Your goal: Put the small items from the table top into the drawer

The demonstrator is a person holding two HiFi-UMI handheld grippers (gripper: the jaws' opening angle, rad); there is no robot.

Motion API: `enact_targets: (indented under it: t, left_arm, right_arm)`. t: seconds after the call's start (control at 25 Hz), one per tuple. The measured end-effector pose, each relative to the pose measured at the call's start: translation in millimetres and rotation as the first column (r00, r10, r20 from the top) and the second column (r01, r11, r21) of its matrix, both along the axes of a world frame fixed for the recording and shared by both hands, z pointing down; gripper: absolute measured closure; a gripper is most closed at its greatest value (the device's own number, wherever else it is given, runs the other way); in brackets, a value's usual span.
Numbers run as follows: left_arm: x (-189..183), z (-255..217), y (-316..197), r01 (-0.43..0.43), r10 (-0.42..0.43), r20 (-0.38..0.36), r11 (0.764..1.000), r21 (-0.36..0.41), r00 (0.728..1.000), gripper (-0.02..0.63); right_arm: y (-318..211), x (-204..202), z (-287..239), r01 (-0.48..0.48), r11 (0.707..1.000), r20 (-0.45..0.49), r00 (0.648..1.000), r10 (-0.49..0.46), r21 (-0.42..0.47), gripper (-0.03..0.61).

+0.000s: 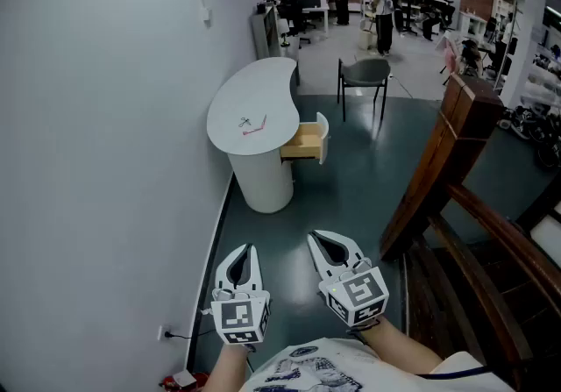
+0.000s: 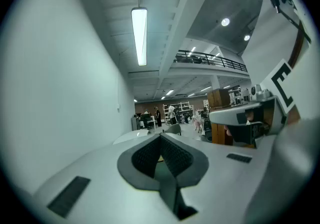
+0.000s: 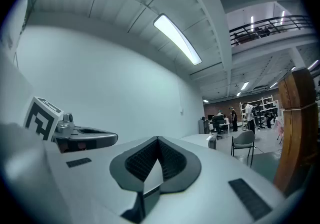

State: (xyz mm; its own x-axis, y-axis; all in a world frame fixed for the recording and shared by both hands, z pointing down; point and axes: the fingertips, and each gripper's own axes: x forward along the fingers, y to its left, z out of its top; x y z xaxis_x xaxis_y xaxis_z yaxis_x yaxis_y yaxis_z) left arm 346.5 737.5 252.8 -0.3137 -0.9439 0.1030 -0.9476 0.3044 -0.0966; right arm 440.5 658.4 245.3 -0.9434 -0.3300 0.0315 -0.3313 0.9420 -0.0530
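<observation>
A white curved table [image 1: 263, 88] stands against the wall some way ahead. On its top lie a thin pink item [image 1: 257, 127] and a small dark item [image 1: 245, 122]. Its light wooden drawer [image 1: 304, 142] is pulled out to the right. Both grippers are held low and near me, far from the table. My left gripper [image 1: 247, 248] [image 2: 160, 137] is shut with nothing between its jaws. My right gripper [image 1: 316, 235] [image 3: 158, 140] is shut and empty too. The table [image 2: 135, 137] [image 3: 200, 140] shows small beyond the jaws in both gripper views.
A white wall [image 1: 96, 136] runs along the left. A grey chair [image 1: 364, 74] stands beyond the table. A wooden stair post and rail [image 1: 456, 145] rise at the right. A wall socket with a cable [image 1: 166, 333] sits low by my left. People stand far back among desks and shelves.
</observation>
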Motion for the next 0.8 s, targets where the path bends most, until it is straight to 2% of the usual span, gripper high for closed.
enact_targets:
  t: [0.8]
  left_arm:
    - [29.8,16.7,-60.0,0.066,-0.067,-0.024,0.997,-0.029,0.998,0.594]
  right_arm:
    - [-63.9,23.4,19.0,0.08,0.995,0.005,0.997,-0.08,-0.068,0.557]
